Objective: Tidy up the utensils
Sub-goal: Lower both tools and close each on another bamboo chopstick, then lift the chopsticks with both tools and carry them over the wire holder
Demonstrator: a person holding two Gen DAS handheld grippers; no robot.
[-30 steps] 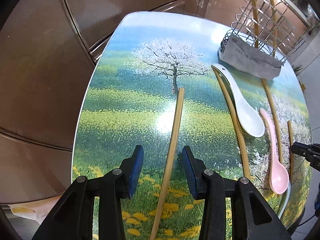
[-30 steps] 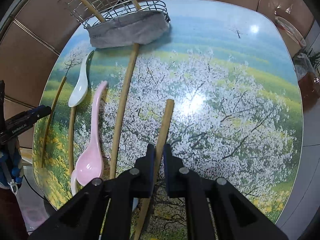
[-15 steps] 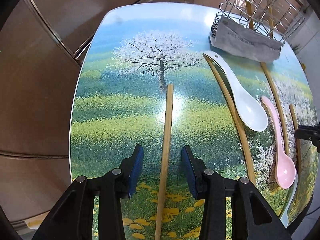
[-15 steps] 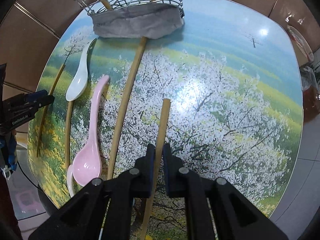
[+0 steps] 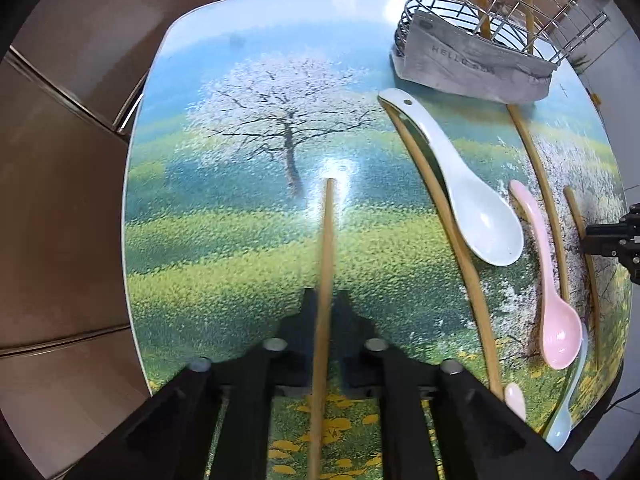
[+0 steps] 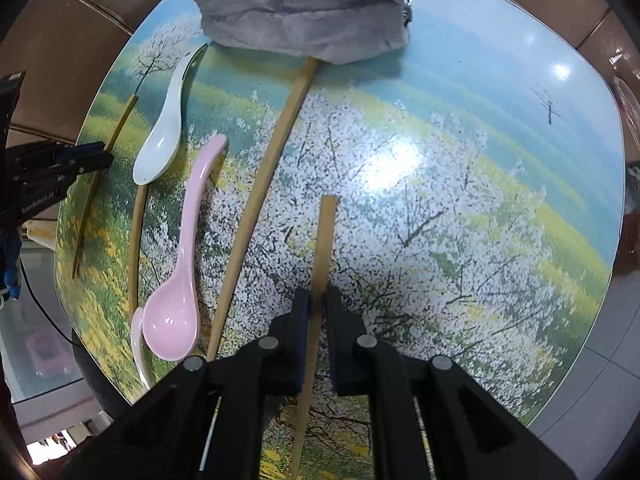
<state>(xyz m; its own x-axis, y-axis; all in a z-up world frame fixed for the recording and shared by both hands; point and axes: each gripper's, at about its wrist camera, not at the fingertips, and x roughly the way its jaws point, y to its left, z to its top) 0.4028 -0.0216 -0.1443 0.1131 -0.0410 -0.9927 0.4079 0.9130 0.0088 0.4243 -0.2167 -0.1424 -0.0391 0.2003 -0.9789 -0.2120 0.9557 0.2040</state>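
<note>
Gripping one slim bamboo chopstick (image 5: 326,264) in my left gripper (image 5: 325,300) and another (image 6: 322,264) in my right gripper (image 6: 317,300), I should lift both level toward the wire utensil basket (image 5: 500,20) at 1 o'clock.

Likely a home: tiled floor (image 6: 600,364), printed table (image 5: 240,240).

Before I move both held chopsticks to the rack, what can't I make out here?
- Left wrist view: the wire utensil rack top is cut off by the frame edge.
- Right wrist view: the held bamboo chopstick lower end runs out of frame.
- Left wrist view: the pale blue spoon is partly hidden by the pink ceramic spoon.
</note>
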